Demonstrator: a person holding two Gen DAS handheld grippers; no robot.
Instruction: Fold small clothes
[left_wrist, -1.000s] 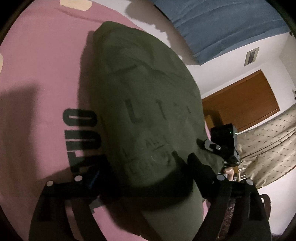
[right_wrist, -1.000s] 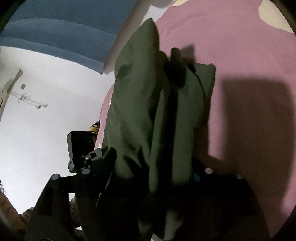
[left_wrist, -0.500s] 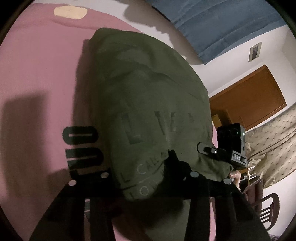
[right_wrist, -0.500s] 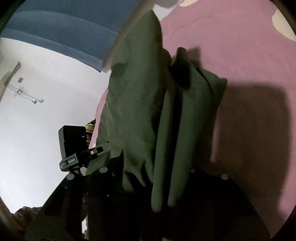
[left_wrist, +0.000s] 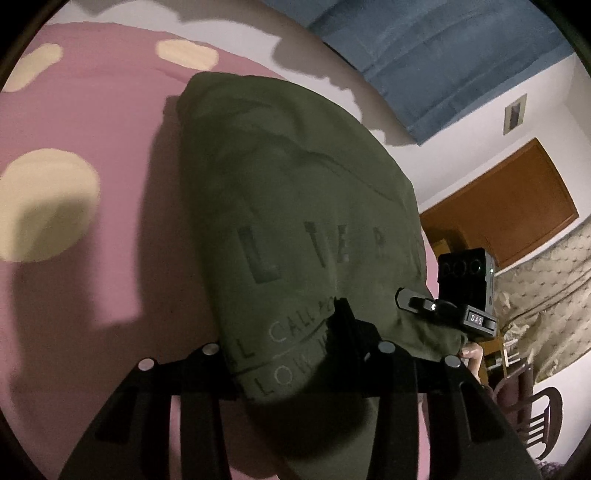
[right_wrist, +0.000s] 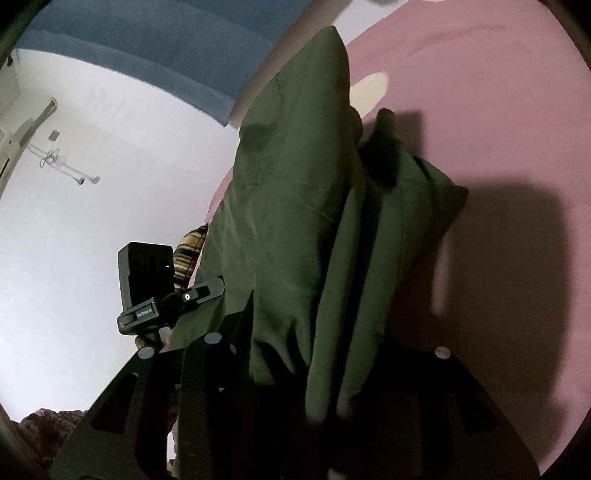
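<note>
A dark olive green T-shirt (left_wrist: 295, 221) with faint printed letters hangs in the air over a pink bedsheet (left_wrist: 92, 110). My left gripper (left_wrist: 295, 354) is shut on its near edge, the cloth draping over the jaws. In the right wrist view the same shirt (right_wrist: 303, 206) hangs in folds, and my right gripper (right_wrist: 314, 362) is shut on its other corner. Each view shows the other gripper's camera block: the right gripper (left_wrist: 461, 295) and the left gripper (right_wrist: 155, 288). The fingertips are hidden by cloth.
The pink sheet has cream spots (left_wrist: 44, 206) and covers the bed below. A blue curtain (left_wrist: 443, 48), a white wall, a brown wooden door (left_wrist: 498, 218), a quilted beige cover (left_wrist: 546, 295) and a chair (left_wrist: 535, 417) lie beyond.
Both grippers have lifted and pulled back with the shirt held between them. More of the sheet with cream spots shows, and the black printed letters on it have gone from view.
</note>
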